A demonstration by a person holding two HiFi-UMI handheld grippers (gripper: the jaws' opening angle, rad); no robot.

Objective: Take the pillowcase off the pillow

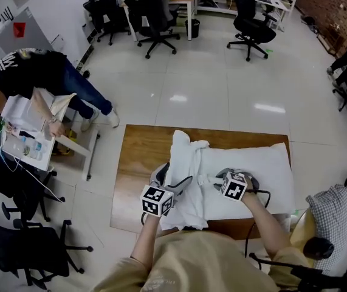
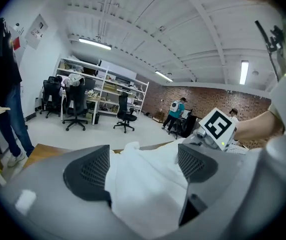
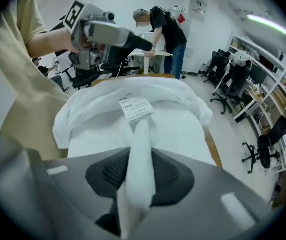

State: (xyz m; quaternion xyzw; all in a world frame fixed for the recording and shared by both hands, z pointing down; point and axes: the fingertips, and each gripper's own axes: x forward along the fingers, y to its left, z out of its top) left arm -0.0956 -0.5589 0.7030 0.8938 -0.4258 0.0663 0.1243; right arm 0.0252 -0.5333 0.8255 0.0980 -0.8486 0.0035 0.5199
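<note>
Pretty bright and even all over, lit by ceiling tube lights (image 2: 94,43) that throw soft glare patches on the glossy floor (image 1: 269,107) and leave only mild shadows under the office chairs (image 1: 249,17). Both gripper views are heavy fisheye, with black corners and bent lines toward the rim, and whatever sits closest to the lens goes mushy. The white pillow (image 1: 264,169) looks nearly washed out.

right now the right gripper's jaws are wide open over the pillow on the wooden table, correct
Not wide open. The right gripper is shut on a fold of white fabric, as the right gripper view shows. It is over the pillow on the wooden table.
</note>
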